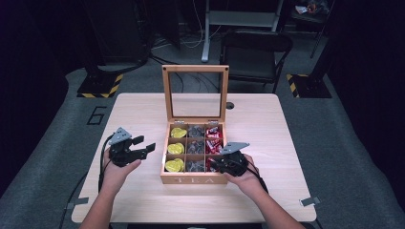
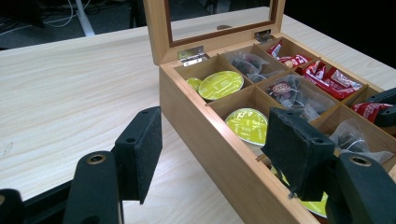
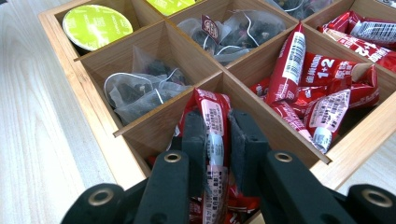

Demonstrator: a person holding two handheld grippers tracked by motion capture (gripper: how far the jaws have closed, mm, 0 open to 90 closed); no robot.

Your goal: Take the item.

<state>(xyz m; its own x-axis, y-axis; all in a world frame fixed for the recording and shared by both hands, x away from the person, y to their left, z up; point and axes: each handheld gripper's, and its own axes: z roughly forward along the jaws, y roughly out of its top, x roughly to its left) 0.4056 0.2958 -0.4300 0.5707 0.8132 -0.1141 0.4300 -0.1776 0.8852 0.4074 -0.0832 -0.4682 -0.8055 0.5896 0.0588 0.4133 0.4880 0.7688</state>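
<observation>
A wooden tea box (image 1: 193, 180) stands open at the table's middle, its glass lid (image 1: 195, 93) upright. Its left column holds yellow-green capsules (image 1: 175, 148), the middle one clear tea bags (image 1: 195, 147), the right one red sachets (image 1: 213, 135). My right gripper (image 1: 212, 163) reaches into the near right compartment. In the right gripper view it (image 3: 217, 140) is shut on a red sachet (image 3: 213, 126) standing on end between the pads. My left gripper (image 1: 145, 144) hovers left of the box, open. In the left gripper view its (image 2: 217, 149) right finger (image 2: 294, 149) overlaps the box's side wall (image 2: 205, 135).
The light wooden table (image 1: 143, 109) has bare room left, right and in front of the box. A cable hole (image 1: 230, 105) sits behind the lid. A black chair (image 1: 253, 47) and a metal stand (image 1: 210, 28) are on the floor beyond the table.
</observation>
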